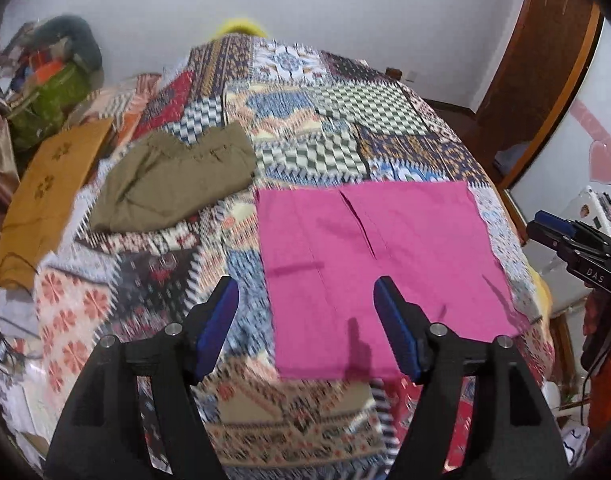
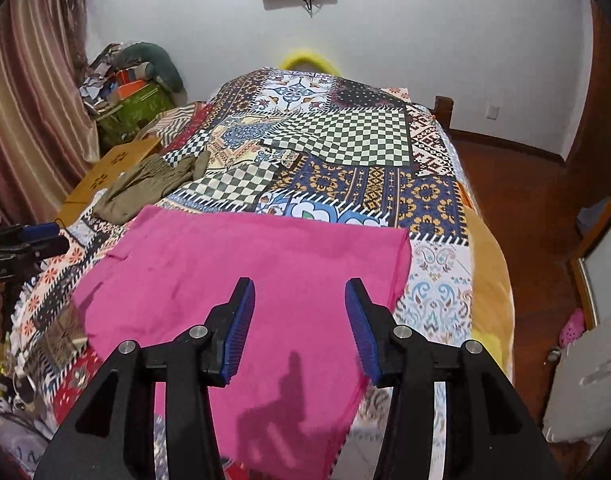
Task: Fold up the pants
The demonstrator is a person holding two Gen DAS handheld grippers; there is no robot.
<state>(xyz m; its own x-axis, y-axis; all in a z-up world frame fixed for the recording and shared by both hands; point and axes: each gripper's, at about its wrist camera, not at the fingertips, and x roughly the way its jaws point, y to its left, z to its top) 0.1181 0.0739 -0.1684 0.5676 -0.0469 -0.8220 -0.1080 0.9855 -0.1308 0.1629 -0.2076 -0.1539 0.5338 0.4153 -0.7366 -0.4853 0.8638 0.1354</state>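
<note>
Pink pants (image 1: 369, 256) lie folded flat as a rectangle on the patchwork bedspread (image 1: 329, 112); in the right wrist view the pink pants (image 2: 241, 280) fill the near middle. My left gripper (image 1: 307, 292) hovers above their near left part, jaws open, nothing between them. My right gripper (image 2: 300, 292) hangs over the near right part of the pants, open and empty too. The right gripper (image 1: 565, 236) also shows at the right edge of the left wrist view, and the left gripper (image 2: 29, 240) at the left edge of the right wrist view.
Olive-green pants (image 1: 177, 180) lie crumpled at the left of the bed, next to a mustard cloth (image 1: 45, 192). A cluttered pile (image 1: 53, 80) stands by the curtain (image 2: 29, 92). A wooden floor (image 2: 517, 184) runs along the right side.
</note>
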